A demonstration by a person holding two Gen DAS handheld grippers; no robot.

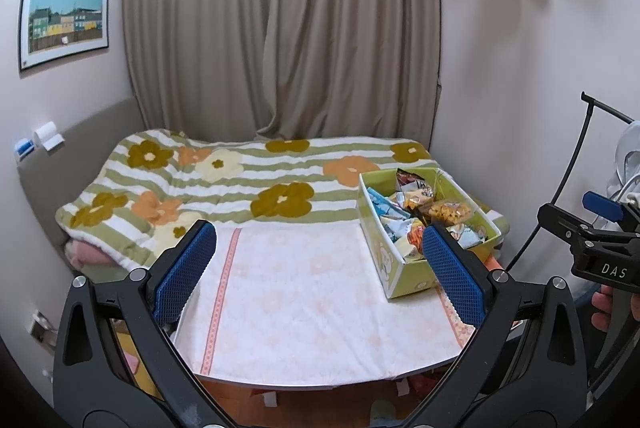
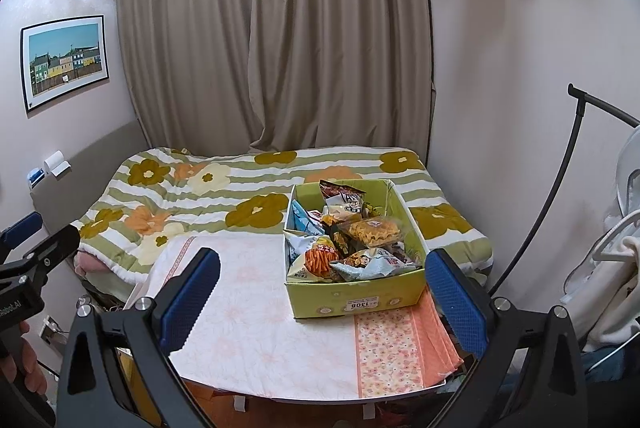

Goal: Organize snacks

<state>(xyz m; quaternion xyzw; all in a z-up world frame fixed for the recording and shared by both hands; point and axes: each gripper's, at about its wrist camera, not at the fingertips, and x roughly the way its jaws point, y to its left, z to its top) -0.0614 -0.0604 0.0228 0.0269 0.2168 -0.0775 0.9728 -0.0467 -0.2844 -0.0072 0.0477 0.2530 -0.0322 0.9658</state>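
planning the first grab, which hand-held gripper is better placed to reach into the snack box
Right. The right hand-held gripper is open and faces the green snack box almost head on; from the left hand-held gripper the box lies off to its right.

Glossy crinkled foil snack packets (image 2: 352, 248) fill a matt green cardboard box (image 2: 360, 302) beyond the jaws, on smooth pale floral cloth (image 2: 248, 308).

Both wrist views face bed (image 1: 224, 184) over table (image 2: 260, 328); share snack box (image 2: 356, 302).
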